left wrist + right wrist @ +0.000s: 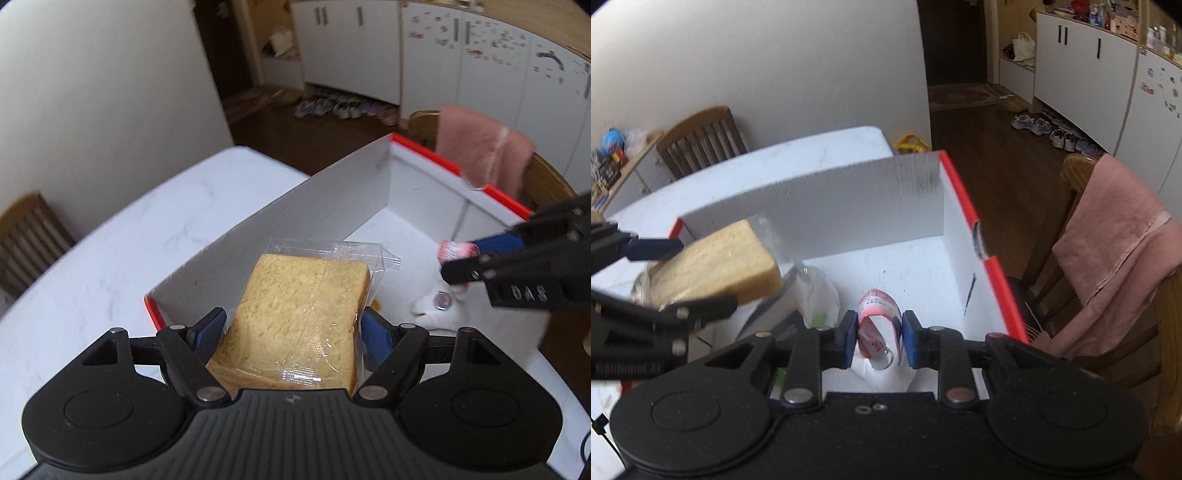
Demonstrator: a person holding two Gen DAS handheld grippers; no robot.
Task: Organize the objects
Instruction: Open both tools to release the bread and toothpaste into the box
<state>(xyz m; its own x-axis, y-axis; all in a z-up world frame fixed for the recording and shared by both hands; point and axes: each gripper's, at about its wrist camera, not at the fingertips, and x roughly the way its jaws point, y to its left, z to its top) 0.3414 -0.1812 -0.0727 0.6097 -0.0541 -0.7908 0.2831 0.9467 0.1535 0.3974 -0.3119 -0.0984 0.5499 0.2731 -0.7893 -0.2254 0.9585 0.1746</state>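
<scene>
We had the left tongs (295, 325) clamped on wrapped bread (299, 317), over the box (332, 199) wall at 9 o'clock. Right tongs (879, 338) pinched shut on a red-white packet (875, 314) above the box floor, print unreadable. "DAS" showed on the right tongs' arm.

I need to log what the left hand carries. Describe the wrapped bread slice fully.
The bread slice is thick, square and pale golden with a darker crust, sealed in clear crinkled plastic with a seam down its face and a loose flap at the far end. The left tongs clamp it by both side edges with their blue pads. It hangs tilted over the near corner of the white, red-edged box.
</scene>
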